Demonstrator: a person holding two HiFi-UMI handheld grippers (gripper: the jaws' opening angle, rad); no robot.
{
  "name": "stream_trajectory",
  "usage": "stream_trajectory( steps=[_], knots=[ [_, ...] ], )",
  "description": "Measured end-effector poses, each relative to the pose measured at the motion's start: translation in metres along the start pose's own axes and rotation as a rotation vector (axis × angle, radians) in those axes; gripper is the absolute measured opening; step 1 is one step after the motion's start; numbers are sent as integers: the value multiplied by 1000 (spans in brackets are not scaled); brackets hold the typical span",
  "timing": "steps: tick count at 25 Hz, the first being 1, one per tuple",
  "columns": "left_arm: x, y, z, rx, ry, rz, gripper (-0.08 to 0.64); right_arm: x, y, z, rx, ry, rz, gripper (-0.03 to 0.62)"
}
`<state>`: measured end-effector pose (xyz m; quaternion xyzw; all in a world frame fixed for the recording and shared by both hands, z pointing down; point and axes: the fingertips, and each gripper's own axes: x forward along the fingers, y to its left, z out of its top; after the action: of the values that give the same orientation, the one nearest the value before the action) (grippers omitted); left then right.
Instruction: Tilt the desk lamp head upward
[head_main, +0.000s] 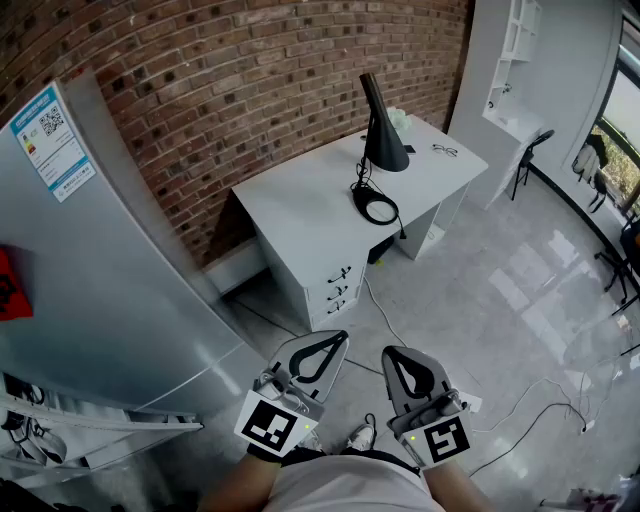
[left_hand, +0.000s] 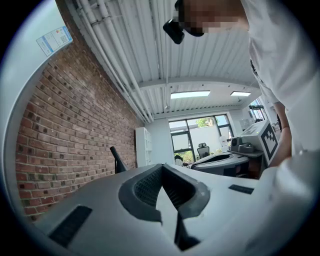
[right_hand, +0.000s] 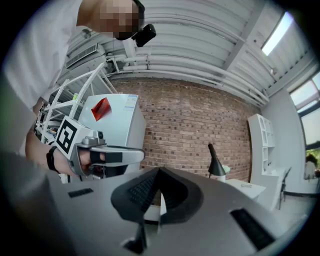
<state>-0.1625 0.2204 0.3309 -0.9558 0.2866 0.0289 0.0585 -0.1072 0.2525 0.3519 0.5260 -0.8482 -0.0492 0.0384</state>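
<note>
A black desk lamp (head_main: 383, 135) stands near the far edge of a white desk (head_main: 300, 215), its cone head pointing down and its thin stem leaning up to the left. It also shows small in the left gripper view as the lamp (left_hand: 118, 161) and in the right gripper view as the lamp (right_hand: 216, 163). My left gripper (head_main: 338, 340) and right gripper (head_main: 392, 354) are side by side low in the head view, far short of the desk. Both are shut with nothing between their jaws. Their own views show the left gripper (left_hand: 161, 168) and the right gripper (right_hand: 159, 172) with tips touching.
A tall grey fridge (head_main: 100, 260) stands at my left against the brick wall (head_main: 230, 70). A coiled black cable (head_main: 378, 208) and glasses (head_main: 445, 151) lie on the desk. A chair (head_main: 530, 155) and white shelves are at the far right; cables (head_main: 530, 400) trail across the glossy floor.
</note>
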Motion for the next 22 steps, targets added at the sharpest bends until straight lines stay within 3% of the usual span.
stream_trajectory(
  steps=[3,12,22],
  knots=[
    [-2,-2,2,30,-5,-5,6,1,4,3,1,-13,11,17],
    [-1,-7,0,12,-5,-2,8,-1,4,2,28,-29,17,17],
    [26,-27,-8,-20,6,-21,8,-25,-24,-7,38,-22,-14,17]
  ],
)
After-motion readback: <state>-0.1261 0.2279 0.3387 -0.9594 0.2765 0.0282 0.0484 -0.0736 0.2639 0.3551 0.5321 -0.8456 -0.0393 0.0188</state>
